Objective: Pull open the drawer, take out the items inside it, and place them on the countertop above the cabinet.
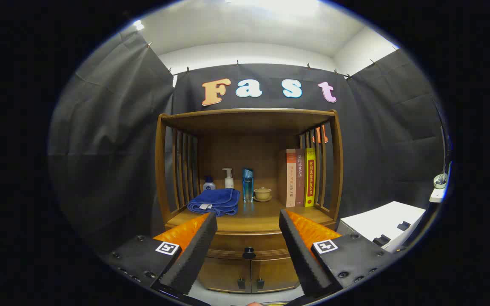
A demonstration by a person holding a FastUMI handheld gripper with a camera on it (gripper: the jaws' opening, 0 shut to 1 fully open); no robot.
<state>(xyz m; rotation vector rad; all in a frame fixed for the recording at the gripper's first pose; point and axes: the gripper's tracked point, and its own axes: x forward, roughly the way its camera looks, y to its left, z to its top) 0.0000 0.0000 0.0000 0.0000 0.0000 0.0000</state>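
We hold the claw [248,223] wide and empty, near the closed drawer [248,245] under the tabletop [253,219].

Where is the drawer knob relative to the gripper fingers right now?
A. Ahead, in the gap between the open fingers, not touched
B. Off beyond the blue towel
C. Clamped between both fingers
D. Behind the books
A: the gripper is open, and the drawer knob sits on the closed drawer ahead, between the spread fingers, untouched.
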